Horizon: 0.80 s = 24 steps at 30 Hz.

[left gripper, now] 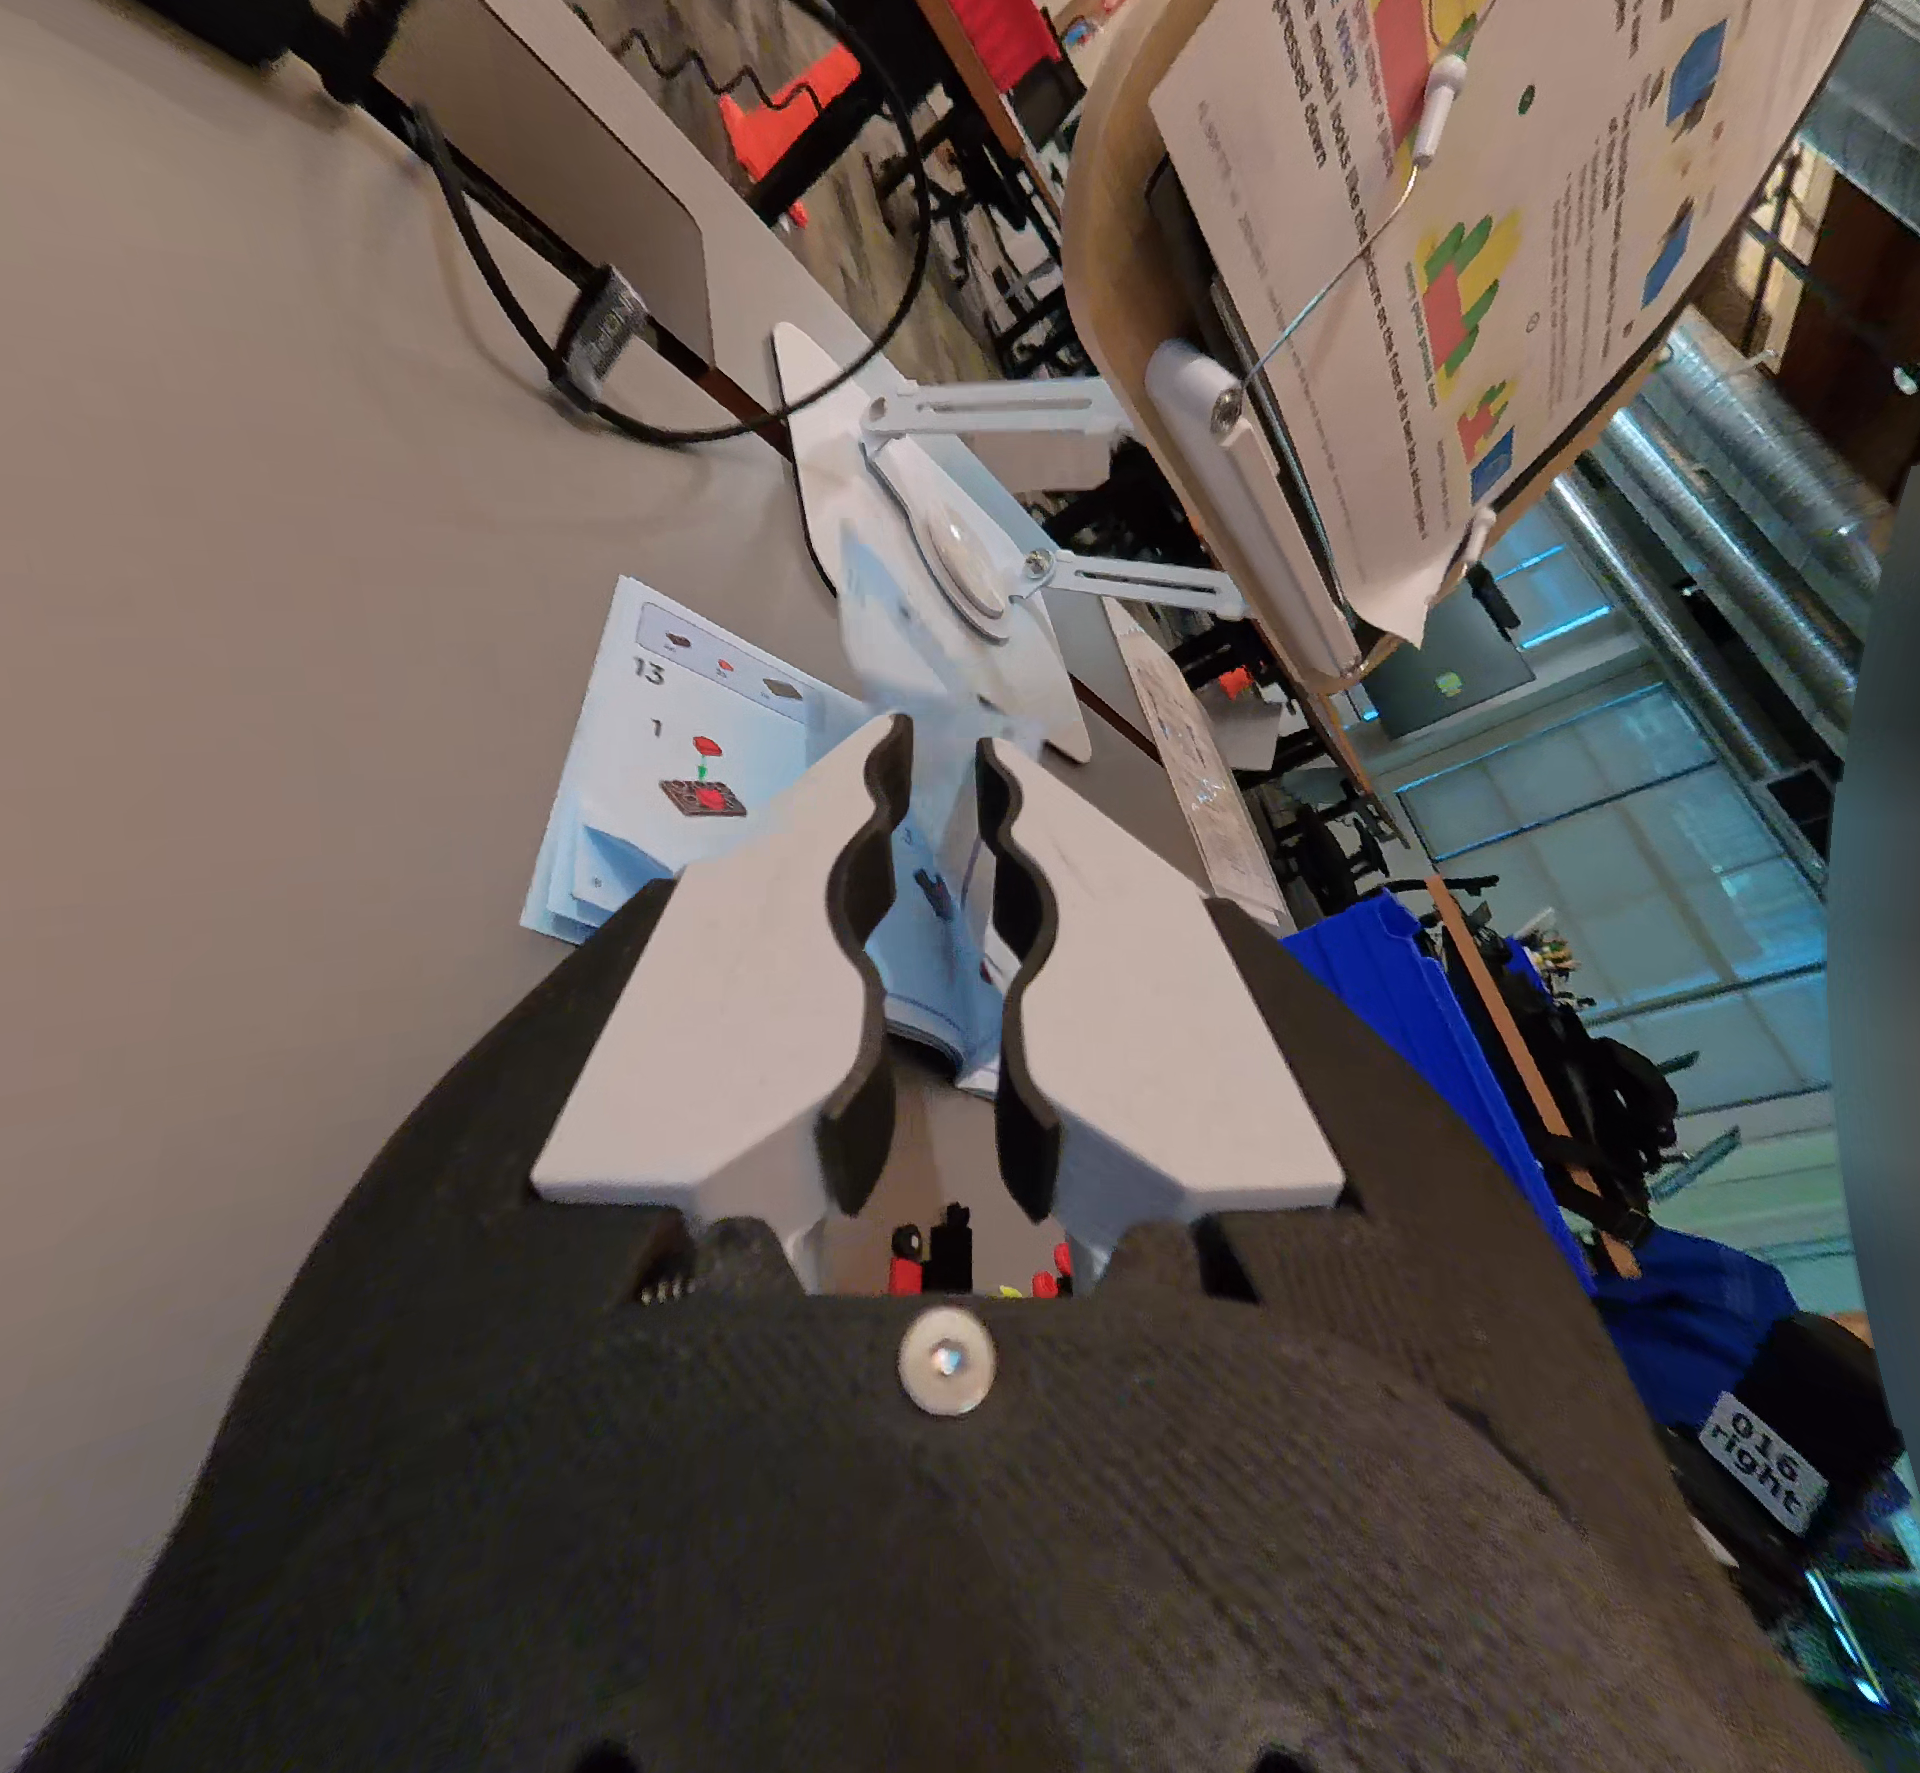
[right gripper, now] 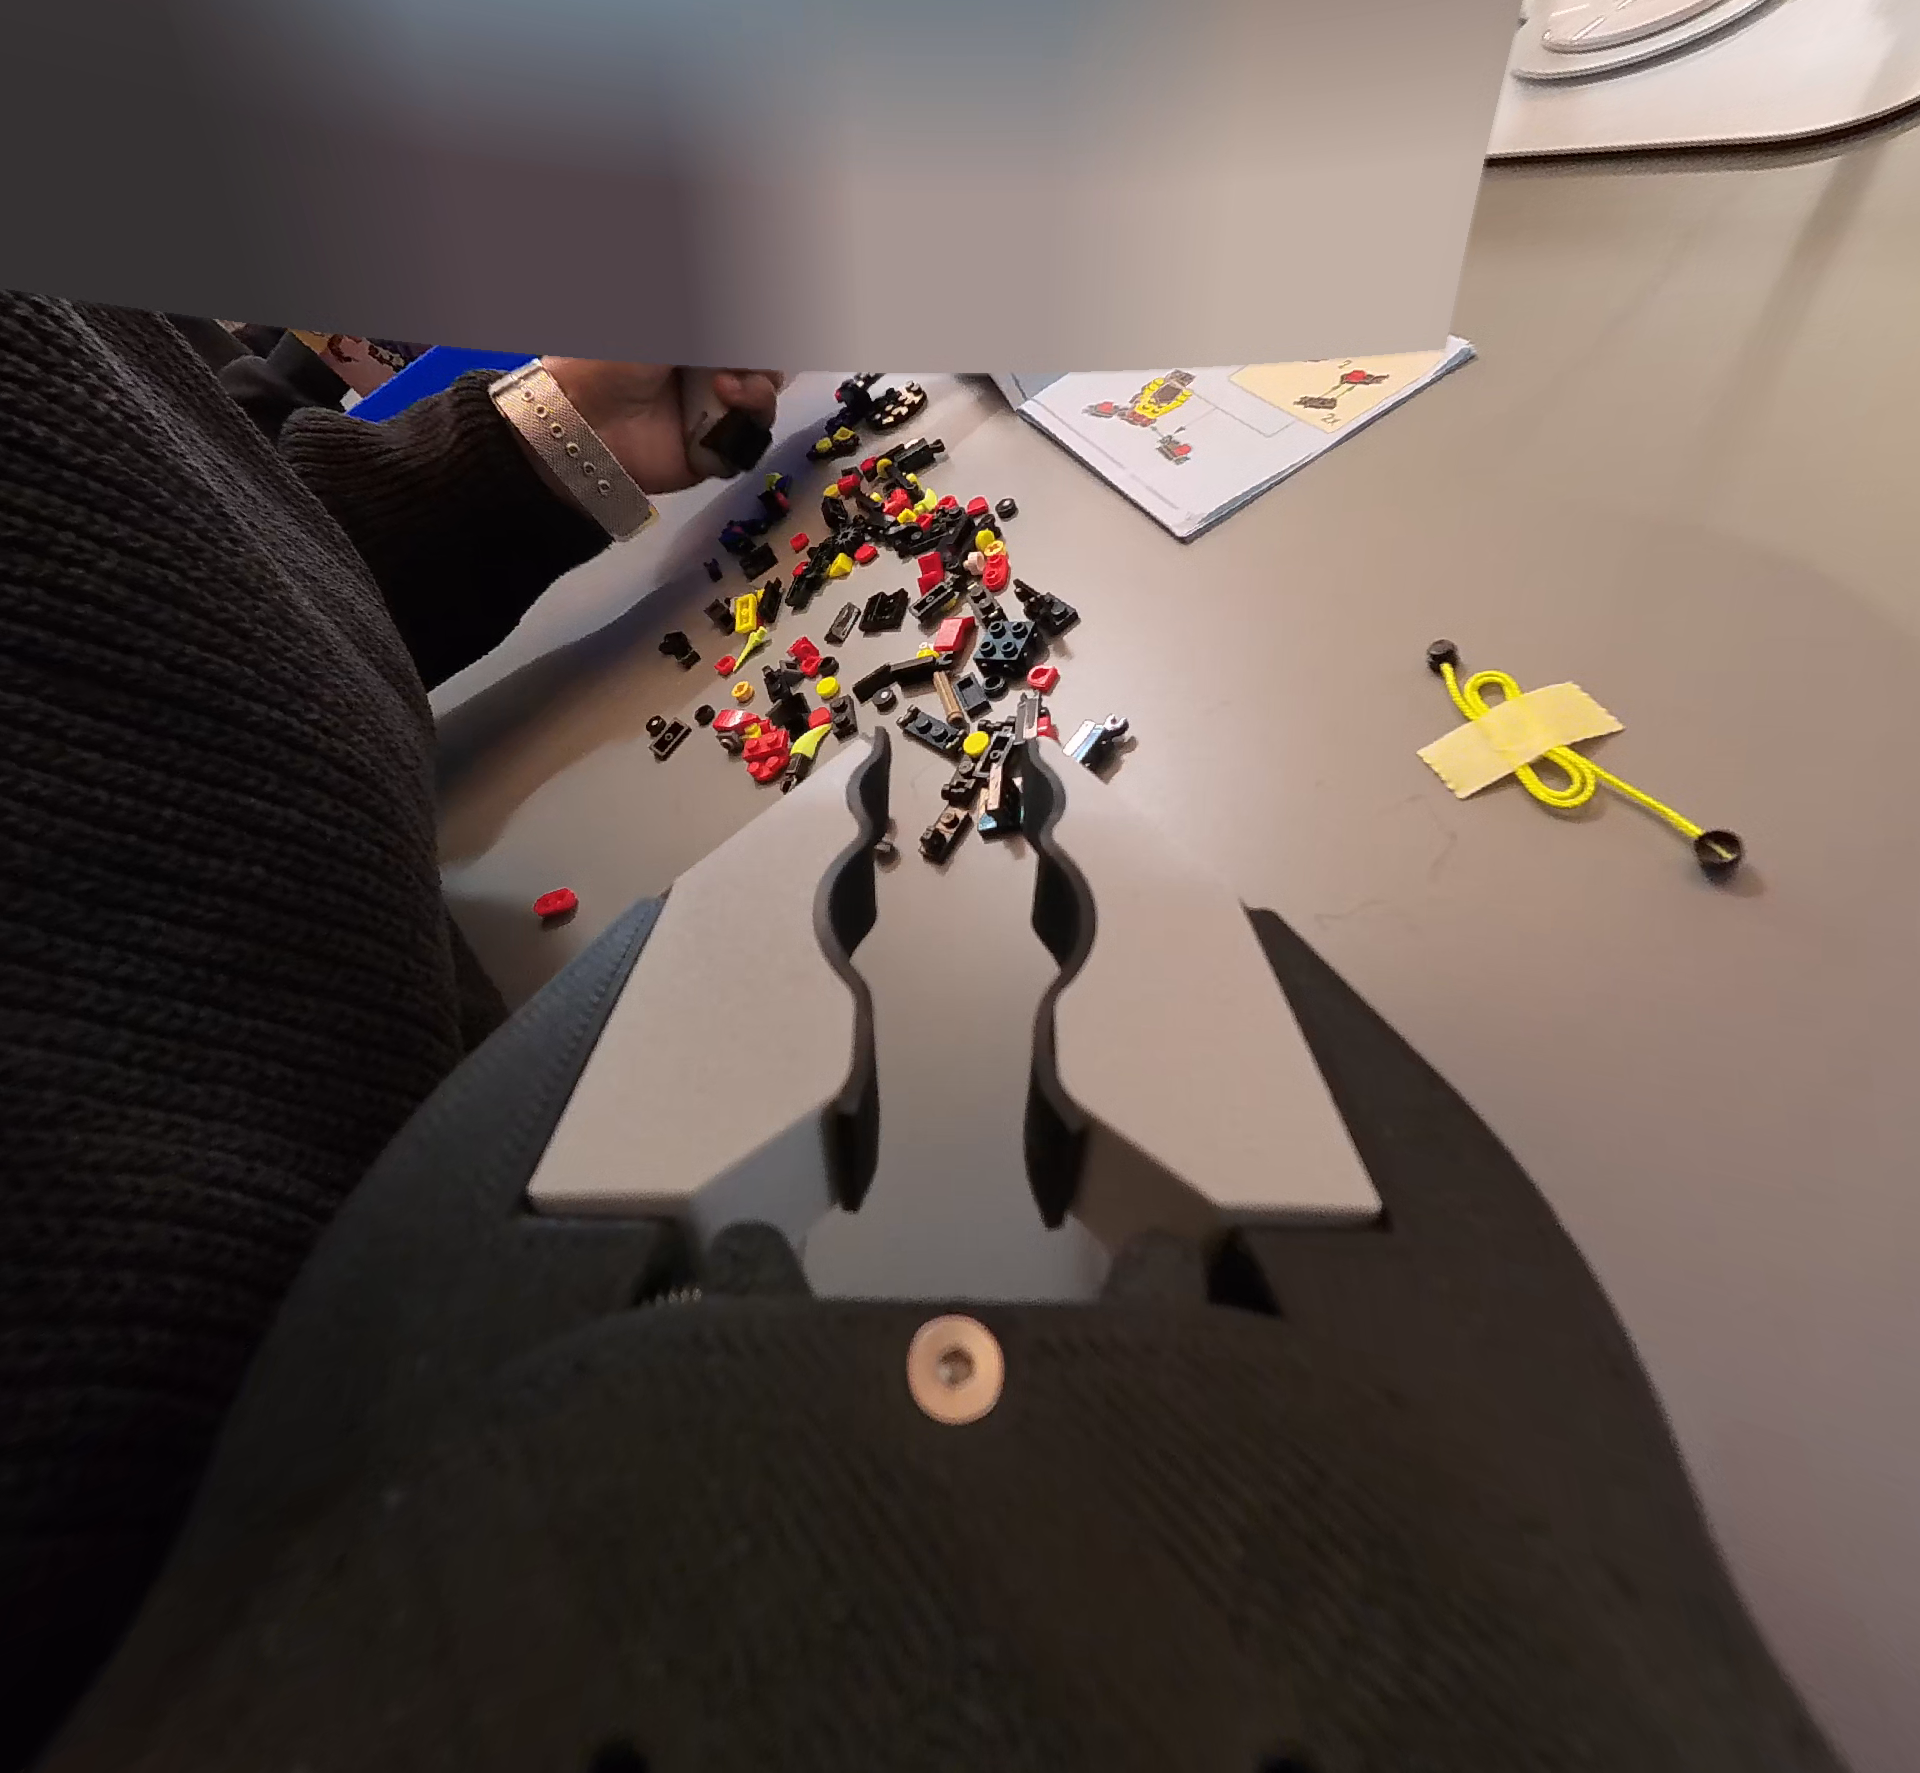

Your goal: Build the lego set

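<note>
right hand-held gripper (right gripper: 956, 778): jaws spread, nothing pinched | loose brick pile (right gripper: 883, 622) lies straight ahead on the desk (right gripper: 1558, 476), nearest pieces just past the tips | left hand-held gripper (left gripper: 940, 767): also spread, over the instruction booklet (left gripper: 675, 757)

Each gripper (right gripper: 956, 767): black ribbed printed body w/ silver centre screw (right gripper: 954, 1368); pale grey fingers (right gripper: 748, 1027), wavy black pads (right gripper: 857, 882); dark knit sleeve (right gripper: 187, 684); beige woven watch strap (right gripper: 571, 450).
</note>
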Tool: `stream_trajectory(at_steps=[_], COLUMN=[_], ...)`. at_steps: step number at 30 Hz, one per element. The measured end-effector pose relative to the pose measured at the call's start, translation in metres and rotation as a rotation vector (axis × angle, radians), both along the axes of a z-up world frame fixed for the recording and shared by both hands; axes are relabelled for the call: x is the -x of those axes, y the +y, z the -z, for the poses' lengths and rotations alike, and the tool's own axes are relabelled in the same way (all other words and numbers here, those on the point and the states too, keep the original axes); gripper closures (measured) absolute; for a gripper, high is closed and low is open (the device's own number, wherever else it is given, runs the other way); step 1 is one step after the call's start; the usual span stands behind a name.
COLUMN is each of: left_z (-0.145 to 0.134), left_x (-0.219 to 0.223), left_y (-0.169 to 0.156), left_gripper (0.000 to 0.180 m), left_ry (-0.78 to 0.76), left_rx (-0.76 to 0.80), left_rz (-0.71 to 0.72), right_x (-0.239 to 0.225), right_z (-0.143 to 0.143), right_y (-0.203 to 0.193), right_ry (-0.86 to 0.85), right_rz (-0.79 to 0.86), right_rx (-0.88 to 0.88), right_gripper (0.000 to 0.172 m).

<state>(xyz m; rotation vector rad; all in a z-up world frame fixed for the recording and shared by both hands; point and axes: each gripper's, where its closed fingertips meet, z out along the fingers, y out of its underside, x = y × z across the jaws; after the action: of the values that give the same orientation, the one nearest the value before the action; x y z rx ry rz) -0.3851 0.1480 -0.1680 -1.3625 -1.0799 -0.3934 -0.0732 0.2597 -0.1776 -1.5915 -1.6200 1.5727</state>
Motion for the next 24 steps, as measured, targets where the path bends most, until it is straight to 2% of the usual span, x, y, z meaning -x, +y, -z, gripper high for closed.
stream_trajectory(at_steps=[1,6,9,12,21,24], left_z=[-0.002,-0.018,-0.028,-0.027,0.008,0.026], left_x=[0.004,0.013,0.003,-0.010,-0.043,-0.044], left_y=[-0.004,-0.020,-0.012,0.001,0.032,0.032], left_gripper=[0.169,0.165,0.164,0.165,0.164,0.156], left_ry=[0.009,0.135,0.264,0.336,0.307,0.238], left_rx=[0.003,0.052,0.124,0.189,0.335,0.402], left_rz=[-0.019,-0.073,-0.037,0.031,0.255,0.284], right_x=[0.000,0.000,0.000,0.000,0.001,0.001], right_z=[0.000,0.000,0.001,0.001,0.002,0.002], right_y=[0.000,0.000,-0.001,-0.001,0.000,0.000], right_ry=[0.000,-0.002,-0.004,-0.004,-0.008,-0.008], right_rz=[0.000,0.000,-0.001,-0.001,0.000,0.000], right_rx=[0.000,0.004,0.002,0.001,0.005,0.008], right_gripper=[0.149,0.149,0.149,0.149,0.149,0.149])
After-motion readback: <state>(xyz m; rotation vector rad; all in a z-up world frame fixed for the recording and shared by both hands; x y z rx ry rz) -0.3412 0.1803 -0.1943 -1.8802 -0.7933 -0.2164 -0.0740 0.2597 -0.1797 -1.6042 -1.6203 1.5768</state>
